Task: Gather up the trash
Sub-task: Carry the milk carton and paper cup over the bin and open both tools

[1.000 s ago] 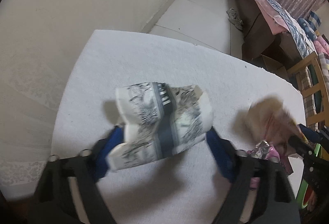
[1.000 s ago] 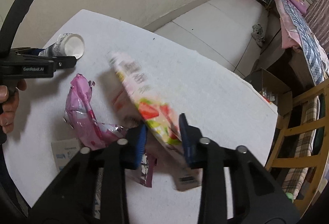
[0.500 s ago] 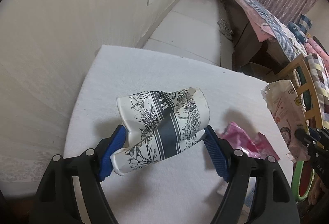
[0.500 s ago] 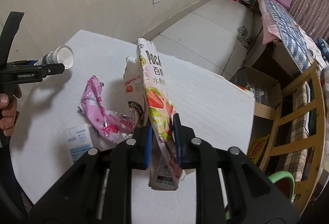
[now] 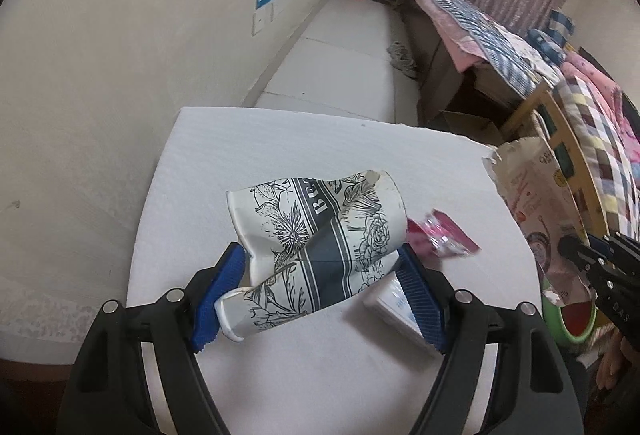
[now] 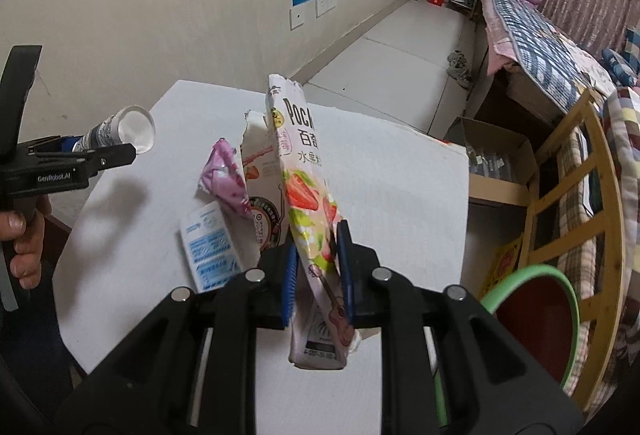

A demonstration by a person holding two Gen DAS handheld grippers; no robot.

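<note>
Left wrist view: the left hand-held gripper [image 5: 320,291] pinches a crumpled paper cup [image 5: 316,255] above the white desk [image 5: 280,139]. Right wrist view: the right hand-held gripper [image 6: 316,271] clamps a torn snack box [image 6: 308,211]; beyond lie a tissue pack [image 6: 210,247] and pink wrapper [image 6: 226,181].

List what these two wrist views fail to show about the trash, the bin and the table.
- Green-rimmed bin: right wrist view, cut by the gripper frame and picture edge; contents unseen.
- White and blue packet: left wrist view, mostly behind the left gripper's finger; print unreadable.
- Pink wrapper: right wrist view, partly behind the snack box held by the right gripper.
- Paper cup: inside hidden.
- Table: near edge hidden by the grippers in both views.
</note>
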